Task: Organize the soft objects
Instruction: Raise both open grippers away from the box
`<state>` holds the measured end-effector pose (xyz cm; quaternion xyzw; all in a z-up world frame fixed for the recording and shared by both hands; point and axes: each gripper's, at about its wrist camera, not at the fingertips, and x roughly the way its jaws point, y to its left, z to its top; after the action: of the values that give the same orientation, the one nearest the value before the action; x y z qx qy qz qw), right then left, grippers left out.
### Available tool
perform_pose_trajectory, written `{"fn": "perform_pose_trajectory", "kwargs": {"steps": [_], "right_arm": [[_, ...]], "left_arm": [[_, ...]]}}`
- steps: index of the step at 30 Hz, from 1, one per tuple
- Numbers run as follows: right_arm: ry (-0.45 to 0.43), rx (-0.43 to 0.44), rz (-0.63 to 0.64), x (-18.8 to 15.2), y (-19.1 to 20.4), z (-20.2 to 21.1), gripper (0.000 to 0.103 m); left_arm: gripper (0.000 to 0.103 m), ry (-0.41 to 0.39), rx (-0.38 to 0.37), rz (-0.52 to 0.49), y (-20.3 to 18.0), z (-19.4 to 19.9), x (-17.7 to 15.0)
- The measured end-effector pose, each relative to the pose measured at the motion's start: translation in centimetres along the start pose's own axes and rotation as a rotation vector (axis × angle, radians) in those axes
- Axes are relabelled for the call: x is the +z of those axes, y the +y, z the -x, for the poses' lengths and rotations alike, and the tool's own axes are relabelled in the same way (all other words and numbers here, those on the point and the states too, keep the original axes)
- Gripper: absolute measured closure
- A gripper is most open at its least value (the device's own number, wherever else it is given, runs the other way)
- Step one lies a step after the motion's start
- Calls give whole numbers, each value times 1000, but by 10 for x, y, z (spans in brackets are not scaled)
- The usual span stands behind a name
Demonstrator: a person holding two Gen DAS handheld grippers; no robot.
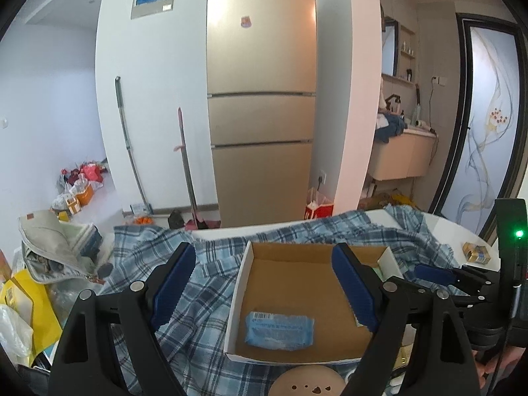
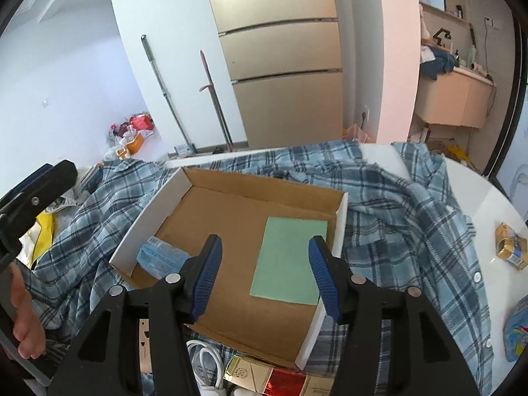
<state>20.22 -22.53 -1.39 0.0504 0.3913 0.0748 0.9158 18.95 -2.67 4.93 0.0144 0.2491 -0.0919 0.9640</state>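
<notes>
Right gripper [image 2: 265,274] jaws apart, empty, above flat green cloth [image 2: 290,260] inside shallow cardboard box [image 2: 341,227]; left gripper [image 1: 264,293] likewise agape near blue packet [image 1: 279,330].

blue plaid shirt [image 2: 396,204], brown cardboard box [image 2: 244,211] w/ white rim, green cloth [image 2: 290,260], blue packet [image 1: 279,330]

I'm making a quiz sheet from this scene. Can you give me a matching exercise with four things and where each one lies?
Things:
1. blue packet
2. green sheet
3. cardboard box
4. yellow carton

Places:
A. on the bare white tabletop, right of the shirt
B. in the box, on its right side
C. on top of the plaid shirt
D. in the box, at its near left corner

Pairs: 1-D, 2-B, 3-C, 4-A
</notes>
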Motion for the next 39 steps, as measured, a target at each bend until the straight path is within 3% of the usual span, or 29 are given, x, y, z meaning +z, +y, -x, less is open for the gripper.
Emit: {"fn": "perform_pose_trajectory", "kwargs": {"steps": [14, 18, 19, 21, 24, 28, 31, 35, 39], "right_arm": [[-285, -51, 83, 11, 25, 105, 35], [-370, -50, 115, 1, 29, 136, 22], [-394, -46, 109, -2, 28, 144, 19], [-444, -26, 89, -8, 24, 159, 6], [-539, -37, 72, -19, 20, 178, 5], [-624, -133, 81, -33, 20, 189, 0], [-631, -141, 107, -43, 19, 189, 0], [-616, -127, 113, -58, 13, 184, 0], [-606, -112, 95, -72, 7, 171, 0]], "left_arm": [[16, -222, 7, -18, -19, 101, 16], [9, -270, 0, -31, -23, 129, 12], [0, -286, 1, -35, -25, 137, 10], [0, -337, 11, -47, -28, 154, 5], [0, -386, 25, -59, -30, 171, -3], [0, -453, 28, -29, -29, 190, -26], [0, -422, 18, -65, -32, 187, -45], [0, -371, -2, -33, -27, 173, -61], [0, -369, 6, -23, -27, 160, -74]]}}
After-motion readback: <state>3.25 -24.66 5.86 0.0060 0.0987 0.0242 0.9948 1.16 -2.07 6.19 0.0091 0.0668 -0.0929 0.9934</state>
